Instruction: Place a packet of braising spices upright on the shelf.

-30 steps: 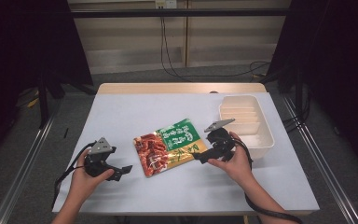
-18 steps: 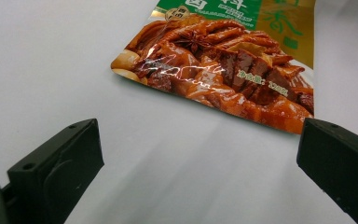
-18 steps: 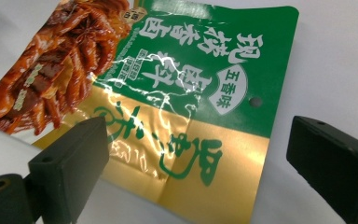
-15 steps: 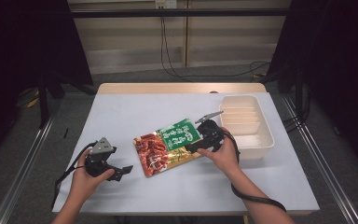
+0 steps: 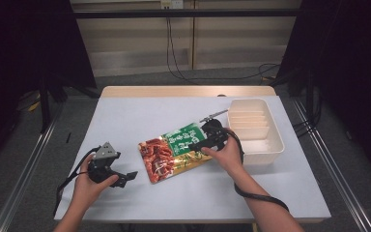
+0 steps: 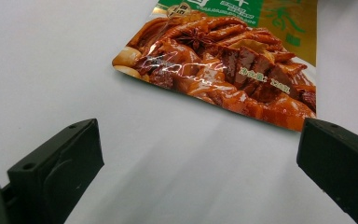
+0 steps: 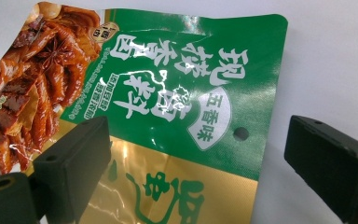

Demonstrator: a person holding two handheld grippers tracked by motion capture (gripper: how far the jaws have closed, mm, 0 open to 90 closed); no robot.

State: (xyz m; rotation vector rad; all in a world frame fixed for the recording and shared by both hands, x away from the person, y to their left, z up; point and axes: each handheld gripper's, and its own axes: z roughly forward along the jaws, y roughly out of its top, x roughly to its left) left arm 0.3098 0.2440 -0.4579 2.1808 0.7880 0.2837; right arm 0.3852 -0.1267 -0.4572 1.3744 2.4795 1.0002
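The left gripper rests on the white table well to the left of the food pouch, held in the person's left hand; its jaws stand wide apart and grip nothing, and in the left gripper view they frame bare table with the pouch's red picture end lying ahead and apart from them; the pouch lies flat near the table's middle, its long axis running on a slant from the near-left red end up to the far-right green end.

The right gripper sits over that green end, guided by the right hand; in the right gripper view its jaws are spread, one over the gold and green print and the other past the pouch's edge on the table side, so they straddle that edge without closing on it; this is clearly the nearer claw, and the pouch lies directly beneath and ahead of it.

Further right of the pouch stands the cream divided tray, empty as far as can be seen.

Compared with a second ago, the right gripper has moved from the pouch's right edge in over its green end; the left gripper and the pouch have stayed put.
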